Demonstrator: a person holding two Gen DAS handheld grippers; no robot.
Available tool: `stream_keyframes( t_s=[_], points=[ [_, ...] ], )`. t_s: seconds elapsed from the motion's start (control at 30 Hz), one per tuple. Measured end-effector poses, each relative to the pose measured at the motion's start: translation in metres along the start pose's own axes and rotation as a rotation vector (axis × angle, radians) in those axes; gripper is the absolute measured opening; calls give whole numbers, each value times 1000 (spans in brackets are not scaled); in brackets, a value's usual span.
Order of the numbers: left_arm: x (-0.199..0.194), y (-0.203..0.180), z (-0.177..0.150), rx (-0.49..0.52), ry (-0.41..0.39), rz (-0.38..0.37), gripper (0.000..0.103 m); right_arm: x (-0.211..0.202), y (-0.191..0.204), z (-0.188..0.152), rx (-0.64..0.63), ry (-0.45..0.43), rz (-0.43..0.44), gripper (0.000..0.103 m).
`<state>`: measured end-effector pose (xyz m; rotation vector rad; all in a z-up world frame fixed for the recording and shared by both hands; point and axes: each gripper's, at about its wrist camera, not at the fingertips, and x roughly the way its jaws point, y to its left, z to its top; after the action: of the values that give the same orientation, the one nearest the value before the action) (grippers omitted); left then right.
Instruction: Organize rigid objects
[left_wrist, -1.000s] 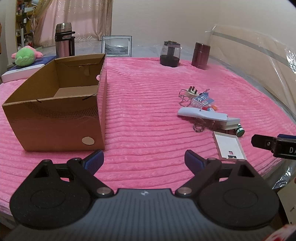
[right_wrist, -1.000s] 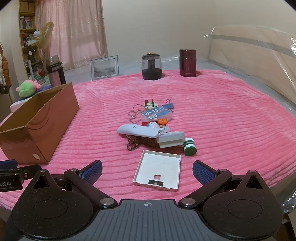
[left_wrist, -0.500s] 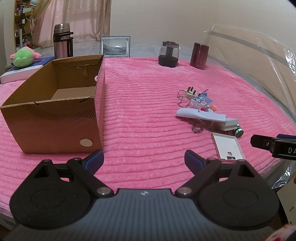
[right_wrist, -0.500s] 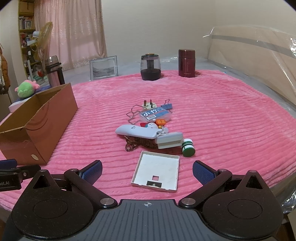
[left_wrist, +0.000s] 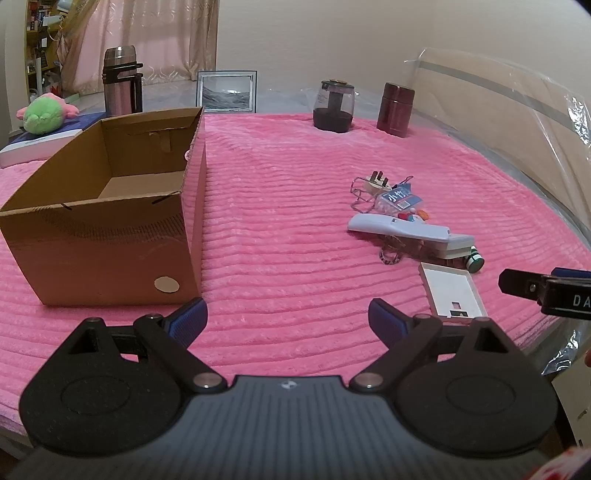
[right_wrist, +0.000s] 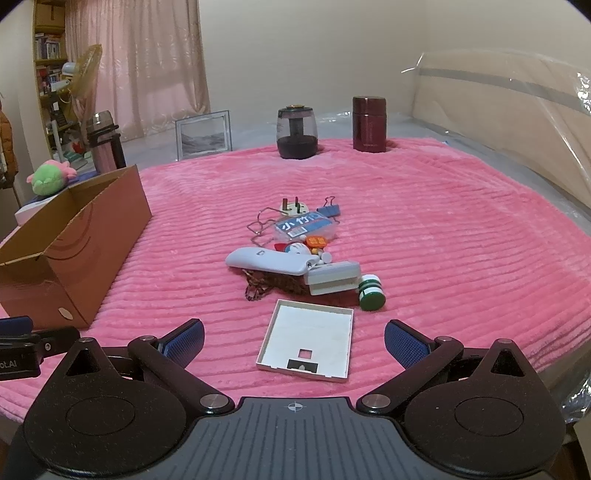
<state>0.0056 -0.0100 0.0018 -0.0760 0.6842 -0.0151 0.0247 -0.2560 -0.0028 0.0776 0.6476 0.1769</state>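
Note:
An open, empty cardboard box (left_wrist: 110, 221) (right_wrist: 74, 243) stands on the left of the pink blanket. A pile of small rigid things lies at mid-right: a white flat tray-like cover (right_wrist: 308, 341) (left_wrist: 452, 291), a white remote-like handle (right_wrist: 269, 260) (left_wrist: 399, 229), a green-capped bottle (right_wrist: 371, 291), a clear plastic case with a blue label (right_wrist: 304, 227), a plug (right_wrist: 293, 208) and a binder clip (right_wrist: 330, 210). My left gripper (left_wrist: 288, 319) is open and empty, near the box's front corner. My right gripper (right_wrist: 293, 339) is open and empty, over the white cover.
A dark glass jar (right_wrist: 297, 133), a maroon flask (right_wrist: 369, 123) and a picture frame (right_wrist: 203, 134) stand at the far edge. A steel thermos (left_wrist: 120, 85) and a green plush toy (left_wrist: 44, 114) are behind the box. Plastic-wrapped headboard on the right.
Both grippers have crept slightly forward and lifted a little; the view has shifted a bit. Nothing on the blanket has moved, and both grippers stay open.

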Motion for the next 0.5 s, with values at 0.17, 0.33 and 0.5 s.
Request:
stream_keyframes(
  t_s=[0.17,0.33,0.5],
  points=[
    [2,0,-2,-2,3,-2,92,0,-1,-1,1,0,0,101],
    [4,0,-3,-3,6,-3,92,1,-2,-2,2,3,-1,101],
    [5,-1,-6,-4,8,-7,92,1,-3,-4,5,0,-2,101]
  ],
)
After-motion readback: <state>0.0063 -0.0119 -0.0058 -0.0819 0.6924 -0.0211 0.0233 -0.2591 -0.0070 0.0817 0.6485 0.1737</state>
